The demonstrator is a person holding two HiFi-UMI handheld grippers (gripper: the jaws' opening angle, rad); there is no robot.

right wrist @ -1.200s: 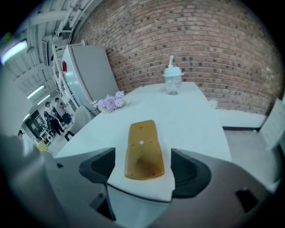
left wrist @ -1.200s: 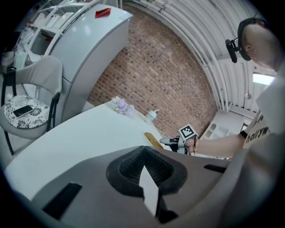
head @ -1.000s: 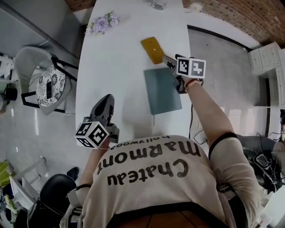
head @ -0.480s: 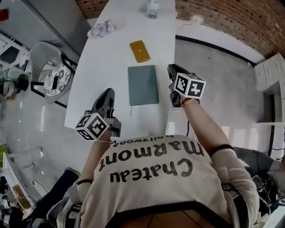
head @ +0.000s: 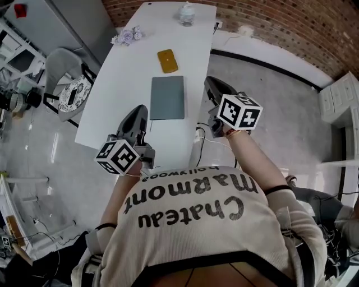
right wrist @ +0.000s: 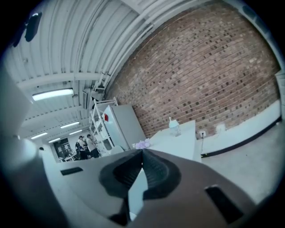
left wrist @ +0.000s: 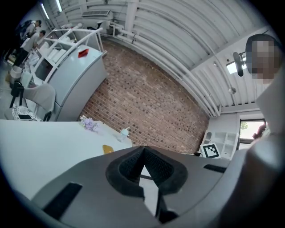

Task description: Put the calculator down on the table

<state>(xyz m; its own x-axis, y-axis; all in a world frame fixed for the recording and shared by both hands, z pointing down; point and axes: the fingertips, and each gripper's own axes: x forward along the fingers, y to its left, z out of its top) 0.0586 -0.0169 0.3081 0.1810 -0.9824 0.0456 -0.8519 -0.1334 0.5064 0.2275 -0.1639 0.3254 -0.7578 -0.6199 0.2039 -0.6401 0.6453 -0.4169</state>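
The yellow calculator (head: 167, 60) lies flat on the white table (head: 123, 95), just beyond a grey-green notebook (head: 167, 97); no gripper touches it. My right gripper (head: 210, 84) hangs off the table's right side, over the floor, shut with nothing in it. My left gripper (head: 138, 112) hovers above the table's near end, shut and empty too. In the left gripper view the calculator (left wrist: 107, 148) is a small yellow patch past the closed fingertips (left wrist: 143, 149). The right gripper view shows closed fingertips (right wrist: 142, 151) and the table's far end (right wrist: 180, 141).
A glass jar (head: 187, 13) stands at the table's far end and a bunch of lilac flowers (head: 127, 37) at its far left. A grey chair (head: 64, 84) stands left of the table. A cable (head: 203, 136) hangs at the near right corner. A brick wall (head: 291, 28) runs behind.
My right gripper has left the calculator, shut, and drawn back and up off the table's right side. The left gripper has also drawn back and risen. The table now looks farther away.
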